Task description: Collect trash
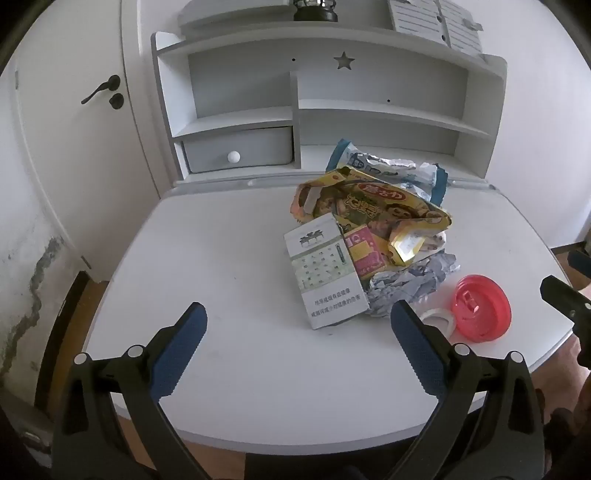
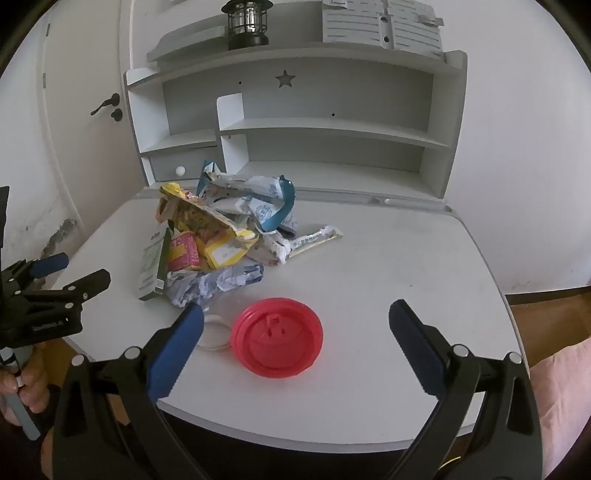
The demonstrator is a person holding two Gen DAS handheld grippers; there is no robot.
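A heap of trash lies on the white desk (image 1: 229,266): a white and green carton (image 1: 325,273), a yellow snack bag (image 1: 373,206), a blue and white wrapper (image 1: 391,166), crumpled paper (image 1: 406,284), a red plastic lid (image 1: 482,308) and a clear ring (image 1: 437,319). My left gripper (image 1: 299,314) hovers open just in front of the carton, nothing between its fingers. My right gripper (image 2: 295,310) stands open above the red lid (image 2: 277,338), the clear ring (image 2: 214,332) by its left finger. The heap's yellow bag (image 2: 199,218) sits further back left.
A white shelf unit (image 2: 332,125) with a small drawer (image 1: 236,151) stands at the desk's back. A lantern (image 2: 245,22) sits on top. A door with a black handle (image 1: 101,90) is to the left. The left gripper (image 2: 79,275) and a hand (image 2: 29,387) show in the right view.
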